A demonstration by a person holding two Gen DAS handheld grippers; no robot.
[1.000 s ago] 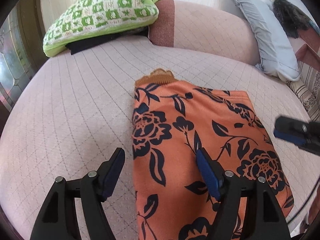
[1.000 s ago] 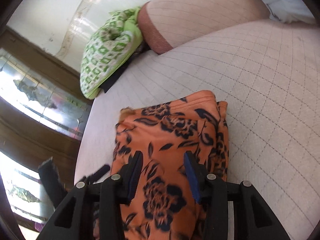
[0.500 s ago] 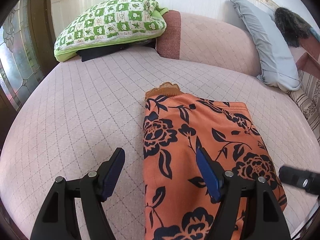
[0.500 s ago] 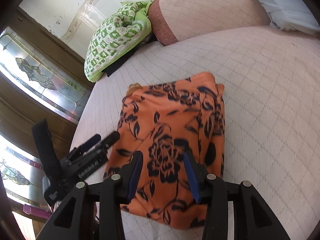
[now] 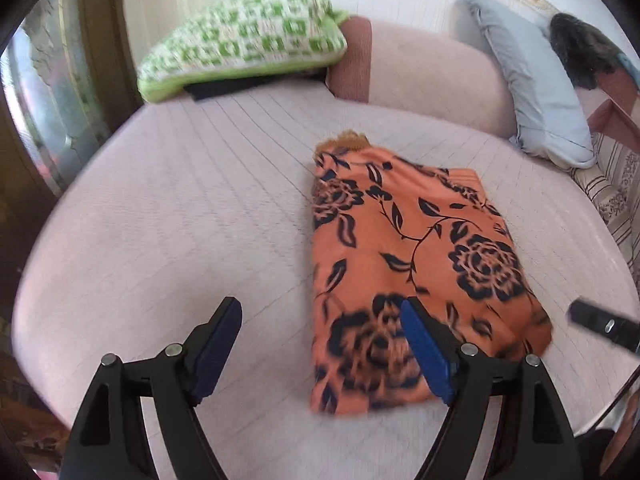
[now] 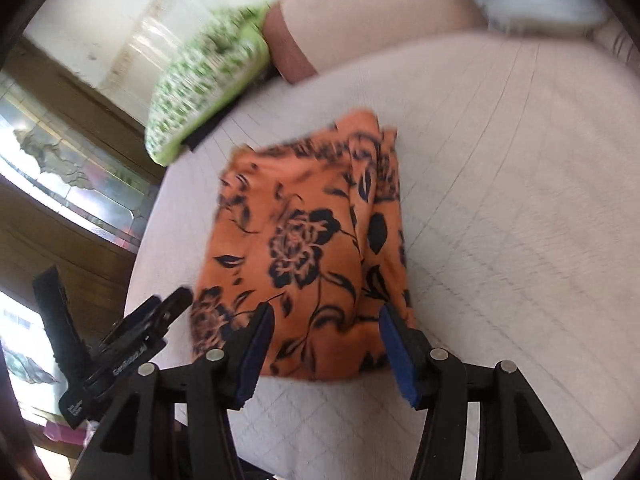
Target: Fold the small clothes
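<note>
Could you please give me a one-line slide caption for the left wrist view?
Open left gripper above the folded orange floral garment on a pink quilted sofa.

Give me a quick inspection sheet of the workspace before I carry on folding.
Surface: pale quilted couch seat, blurred.
Job's things: orange flowered garment lies folded flat on the seat.
Clutter: green checked pillow over something dark; grey pillow; dark fluffy item at the back.
Grippers: left gripper open, one jaw in front of the garment's near corner, nothing held; right gripper open above the near edge, nothing held. Both jaws have just been opening.
Cables: thin dark line at the left view's lower right edge, unclear.
Surroundings: wood-framed patterned glass, white wall.
</note>
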